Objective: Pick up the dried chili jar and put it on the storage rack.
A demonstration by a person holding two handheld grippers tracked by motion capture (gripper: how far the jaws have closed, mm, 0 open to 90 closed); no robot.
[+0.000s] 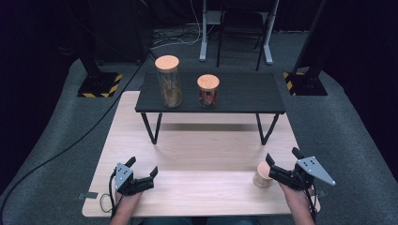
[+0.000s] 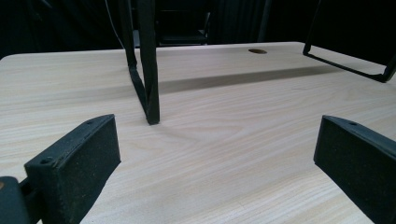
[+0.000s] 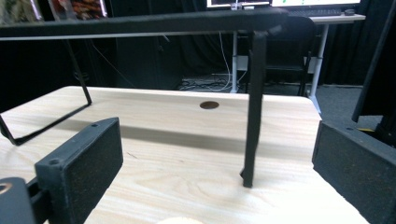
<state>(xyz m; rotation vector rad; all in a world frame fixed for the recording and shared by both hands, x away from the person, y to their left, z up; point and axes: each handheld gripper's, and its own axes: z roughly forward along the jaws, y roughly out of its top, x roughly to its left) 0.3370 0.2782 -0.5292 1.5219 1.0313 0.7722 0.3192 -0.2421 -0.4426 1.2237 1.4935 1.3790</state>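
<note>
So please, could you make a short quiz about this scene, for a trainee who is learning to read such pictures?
1. True or false: the right gripper is already shut on the small cork-topped jar.
2. How many jars stand on the black raised shelf?
A. one
B. two
C. three
3. Fill in the missing word: the tall jar stands to the ______ of the short jar in the high view.

Key
1. False. Its jaws stand wide apart, and the jar sits just by their tips on the wooden table.
2. B.
3. left.
Note: the left gripper is open too, over bare wood.
</note>
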